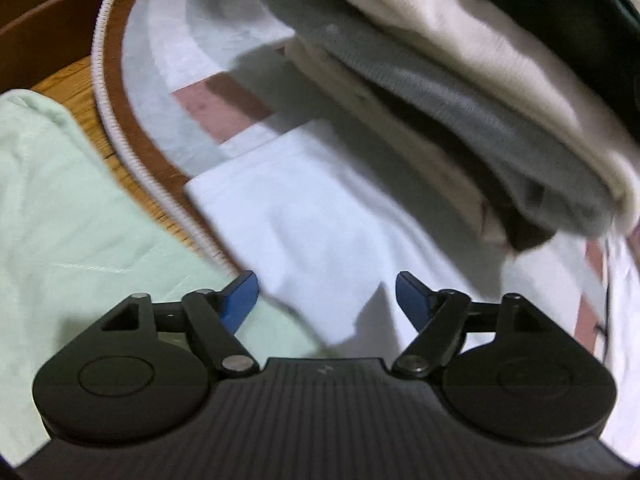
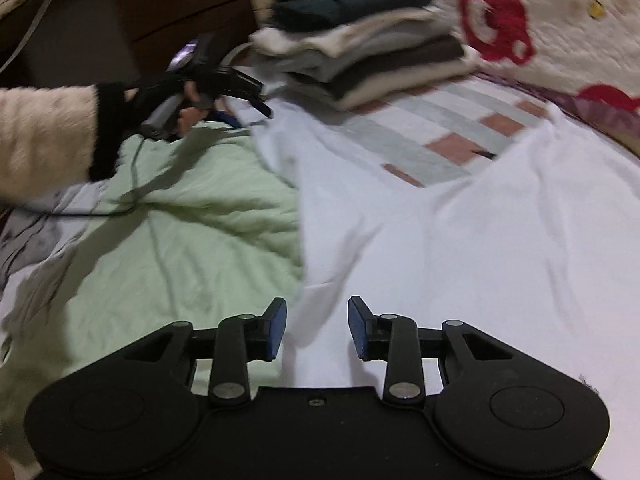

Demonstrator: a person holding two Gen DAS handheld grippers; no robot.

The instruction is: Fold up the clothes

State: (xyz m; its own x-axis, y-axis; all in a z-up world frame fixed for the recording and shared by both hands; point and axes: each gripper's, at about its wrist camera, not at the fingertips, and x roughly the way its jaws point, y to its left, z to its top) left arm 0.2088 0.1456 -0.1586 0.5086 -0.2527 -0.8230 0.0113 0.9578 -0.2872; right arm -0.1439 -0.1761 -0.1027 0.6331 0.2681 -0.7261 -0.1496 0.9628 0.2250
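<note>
No readable writing anywhere; only a faint embossed mark on the left gripper [image 1: 326, 294] body, too blurred to read. Left gripper's jaws were spread wide, nothing between them, hovering over the edge of a white garment [image 2: 460, 240] spread flat on the bed. Right gripper [image 2: 317, 328] also had its jaws apart and empty, over the seam where the white garment met a pale green garment [image 2: 192, 248] lying beside it. A stack of folded clothes [image 2: 360, 48], dark, cream and grey, sat at the far end on a checked mat [image 2: 452, 128], just past the white garment. A quilt with a red print [image 2: 496, 16] lay to the right; the print was cut off and smeared. In the right wrist view a gloved hand [image 2: 160, 100] with a fuzzy cream sleeve [image 2: 44, 136] held the left gripper, a cable trailing over the green garment. Both views were motion-blurred; wooden furniture behind was mostly dark.
</note>
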